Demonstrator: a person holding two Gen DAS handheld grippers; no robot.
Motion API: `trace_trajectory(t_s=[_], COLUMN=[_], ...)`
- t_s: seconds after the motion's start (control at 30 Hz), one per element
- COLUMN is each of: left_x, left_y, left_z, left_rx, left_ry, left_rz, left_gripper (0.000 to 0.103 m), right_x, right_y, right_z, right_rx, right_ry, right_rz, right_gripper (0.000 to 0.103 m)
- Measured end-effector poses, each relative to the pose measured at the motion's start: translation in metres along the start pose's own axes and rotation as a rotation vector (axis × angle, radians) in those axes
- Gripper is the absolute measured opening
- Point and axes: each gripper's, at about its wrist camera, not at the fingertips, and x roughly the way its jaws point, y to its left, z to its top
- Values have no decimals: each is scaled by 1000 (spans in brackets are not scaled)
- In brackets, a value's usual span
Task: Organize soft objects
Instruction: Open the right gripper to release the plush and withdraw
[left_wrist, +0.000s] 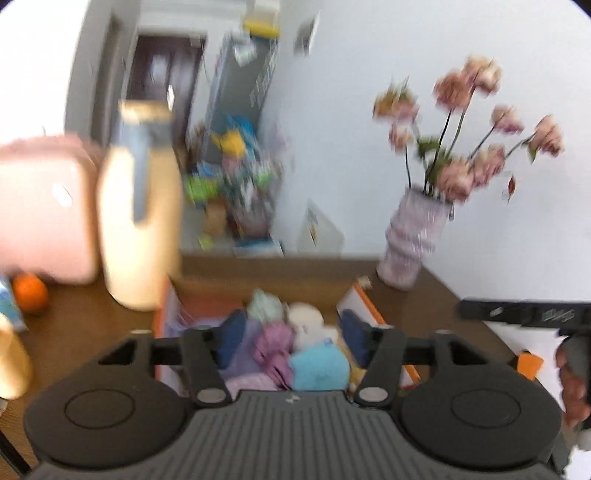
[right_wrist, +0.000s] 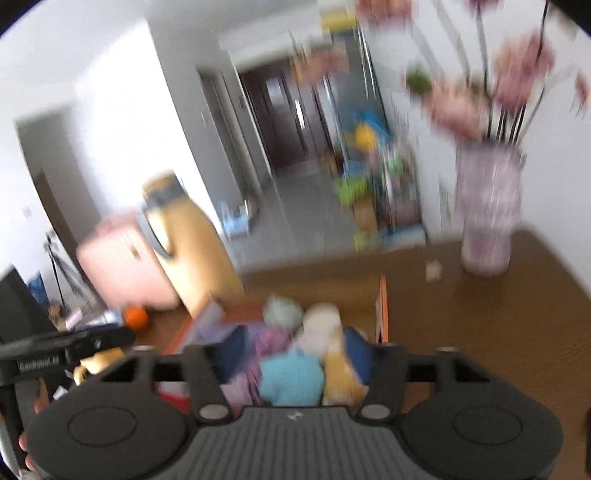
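An orange-edged open box (left_wrist: 364, 299) sits on the brown table, filled with soft toys: a cyan one (left_wrist: 319, 367), a purple one (left_wrist: 275, 343), a white one (left_wrist: 306, 317) and a mint one (left_wrist: 264, 304). My left gripper (left_wrist: 291, 336) hovers over the box, open, its blue pads (left_wrist: 231, 339) wide apart and clear of the toys. In the right wrist view my right gripper (right_wrist: 295, 352) is also open above the box (right_wrist: 383, 306), over the cyan toy (right_wrist: 291, 380), a yellow toy (right_wrist: 341, 376) and the white toy (right_wrist: 319, 325). Both views are blurred.
A cream bottle (left_wrist: 140, 229), a pink case (left_wrist: 44, 210) and an orange (left_wrist: 29, 293) stand left of the box. A lilac vase of pink flowers (left_wrist: 410, 240) stands at the back right by the wall. The table (right_wrist: 498, 332) spreads out to the right of the box.
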Motion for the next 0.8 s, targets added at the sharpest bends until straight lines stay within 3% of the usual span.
trace_trajectory(t_s=[0.03, 0.1, 0.33, 0.47, 0.63, 0.8], left_x=[-10, -30, -74, -93, -114, -145], left_y=[-3, -15, -40, -43, -40, -46], left_z=[-2, -10, -32, -49, -101, -178], left_rx=[17, 61, 121, 122, 134, 192], left_ry=[-35, -104, -195, -236, -282, -277], left_rz=[12, 50, 115, 142, 212, 260], left_gripper=[84, 85, 93, 97, 100, 103], right_x=[-14, -32, -69, -89, -107, -132], right_y=[5, 14, 57, 69, 65, 57], right_z=[-4, -12, -37, -60, -117, -197], right_rx=[-18, -72, -262, -294, -312, -320], right_ry=[-61, -135, -233, -288, -354, -312], right_rz=[-1, -23, -112, -138, -177, -159], right_gripper=[81, 82, 81, 85, 86, 87])
